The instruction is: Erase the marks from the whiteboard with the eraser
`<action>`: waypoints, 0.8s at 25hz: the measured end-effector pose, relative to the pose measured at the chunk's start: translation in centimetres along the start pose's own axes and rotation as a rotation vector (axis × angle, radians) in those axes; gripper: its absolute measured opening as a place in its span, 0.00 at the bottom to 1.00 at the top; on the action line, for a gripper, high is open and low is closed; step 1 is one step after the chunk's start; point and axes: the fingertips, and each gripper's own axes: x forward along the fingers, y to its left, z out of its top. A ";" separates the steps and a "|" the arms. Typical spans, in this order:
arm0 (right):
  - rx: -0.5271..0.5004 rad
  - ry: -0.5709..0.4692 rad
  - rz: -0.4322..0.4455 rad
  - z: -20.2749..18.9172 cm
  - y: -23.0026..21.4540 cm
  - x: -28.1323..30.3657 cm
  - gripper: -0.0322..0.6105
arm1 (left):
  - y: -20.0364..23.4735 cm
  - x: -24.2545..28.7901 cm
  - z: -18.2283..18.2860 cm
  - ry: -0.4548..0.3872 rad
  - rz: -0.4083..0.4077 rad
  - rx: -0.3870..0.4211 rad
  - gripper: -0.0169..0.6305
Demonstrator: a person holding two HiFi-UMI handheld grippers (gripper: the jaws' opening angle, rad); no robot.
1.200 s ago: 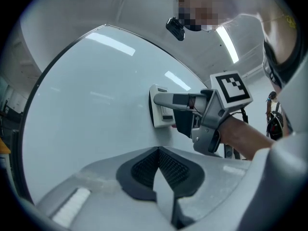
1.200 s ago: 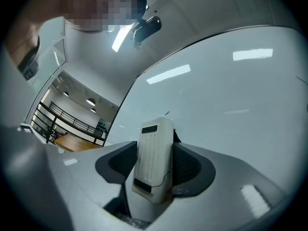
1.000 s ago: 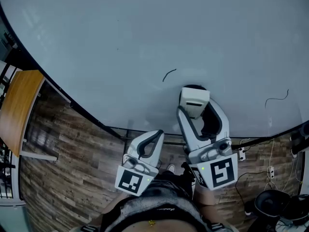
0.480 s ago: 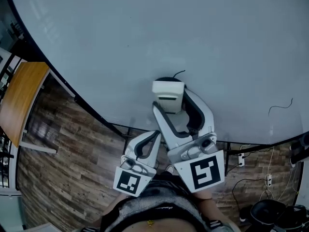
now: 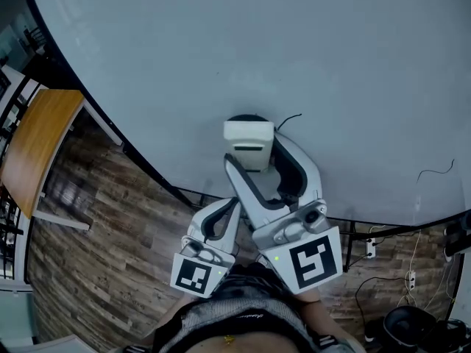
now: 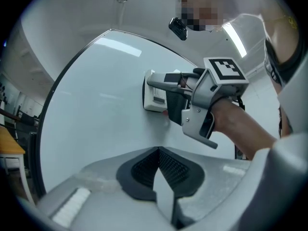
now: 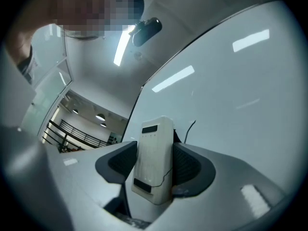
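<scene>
Right gripper (image 5: 255, 153) clamps the eraser (image 5: 249, 133) against the whiteboard (image 5: 221, 43)
The left gripper (image 6: 157, 150), clenched on nothing, hangs below the whiteboard's lower edge. The eraser sits near that edge, a short curved mark (image 5: 289, 120) just beside it and another squiggle (image 5: 434, 172) well apart, toward the right edge.

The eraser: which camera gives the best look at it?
The right gripper view: the eraser is large and central, clamped in the right gripper. The head view shows it smaller, against the whiteboard; the left gripper view shows it small, side-on.
</scene>
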 end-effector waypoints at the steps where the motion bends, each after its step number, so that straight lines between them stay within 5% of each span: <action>1: -0.016 -0.014 -0.026 0.7 -0.6 -0.4 0.42 | -0.3 0.1 0.0 -0.002 -0.013 0.000 0.03; 9: -0.042 -0.049 -0.044 2.3 -2.3 -1.5 0.42 | -2.2 1.5 -0.1 0.002 -0.077 0.003 0.03; 14: -0.031 -0.011 0.034 0.3 0.4 0.4 0.42 | -1.6 0.8 0.1 0.003 -0.034 0.009 0.03; 20: -0.007 0.016 0.031 0.3 0.4 0.3 0.42 | -0.4 0.3 0.1 -0.002 -0.015 0.006 0.03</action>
